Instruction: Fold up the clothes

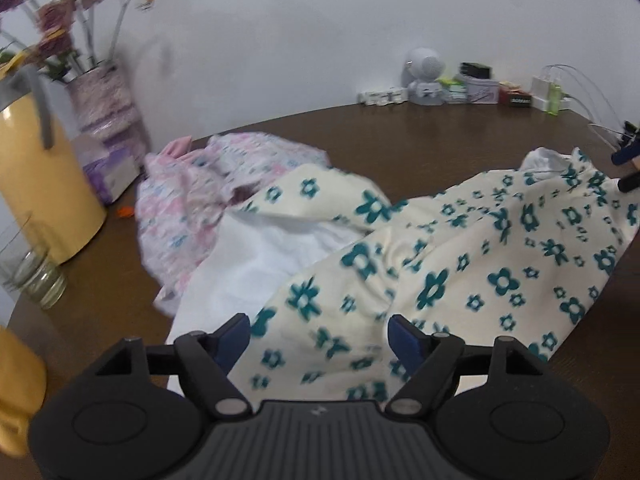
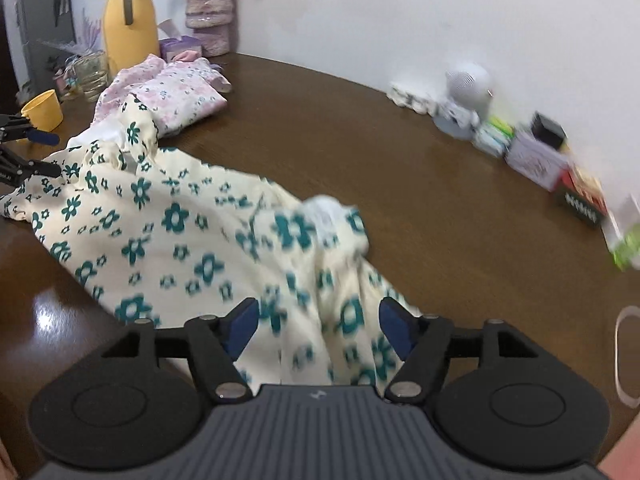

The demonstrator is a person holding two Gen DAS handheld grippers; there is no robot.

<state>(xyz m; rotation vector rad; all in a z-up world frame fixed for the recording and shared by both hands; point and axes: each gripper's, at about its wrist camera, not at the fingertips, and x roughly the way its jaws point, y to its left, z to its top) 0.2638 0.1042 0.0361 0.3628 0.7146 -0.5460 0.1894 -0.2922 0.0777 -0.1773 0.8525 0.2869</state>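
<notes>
Both grippers hovering released over the floral garment

The left gripper (image 1: 320, 334) and right gripper (image 2: 316, 318) are standing spread wide, pads gripping nothing; the cream, teal-flowered garment (image 1: 440, 248) is lying crumpled beneath and ahead of them on the brown table (image 2: 380, 152).

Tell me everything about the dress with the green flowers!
The cream garment with teal flowers looks like soft thin cloth with a white lining showing at one end. It lies crumpled and unfolded across the brown table, one end overlapping the pink floral garment. The left hand-held gripper and the right hand-held gripper are open over its two ends, not pinching it.
</notes>
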